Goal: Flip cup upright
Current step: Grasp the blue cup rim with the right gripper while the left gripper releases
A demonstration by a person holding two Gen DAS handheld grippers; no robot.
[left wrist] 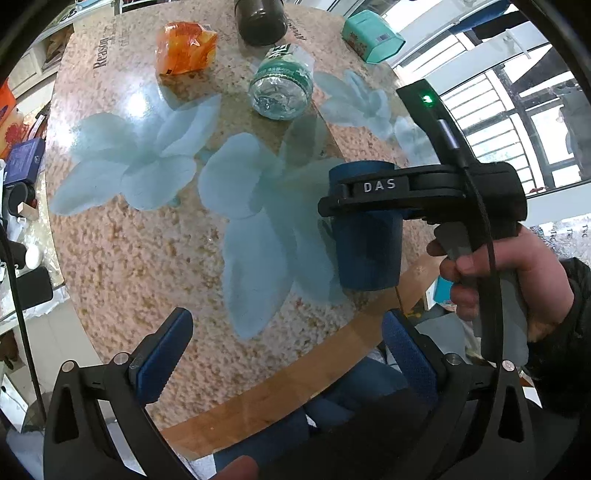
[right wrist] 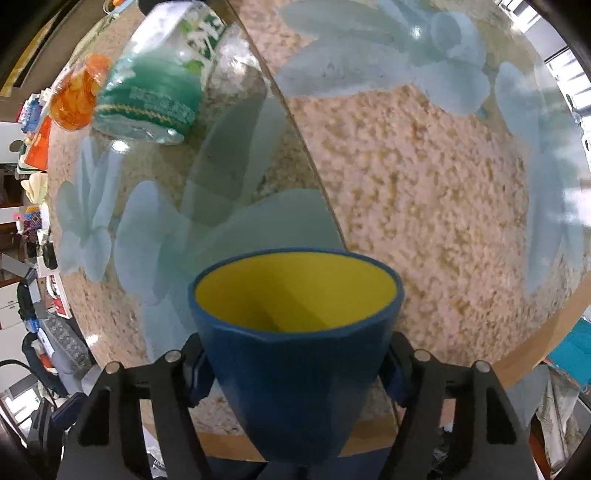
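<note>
While the right gripper [right wrist: 295, 373] clamps the tapered matte-blue, yellow-lined cup [right wrist: 295, 354] at six o'clock, the left gripper [left wrist: 288, 354] gapes, ridged blue pads [left wrist: 162, 358] empty above the glossy speckled table [left wrist: 147, 258].

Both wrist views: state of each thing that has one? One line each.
cup: gripped, above the table, not set down; mouth faces the right wrist camera
right gripper: shut on cup
left gripper: open, holds nothing
water bottle: lying on its side on the table
orange packet: resting on table
teal box: at the table's far edge
dark jar: standing upright
</note>
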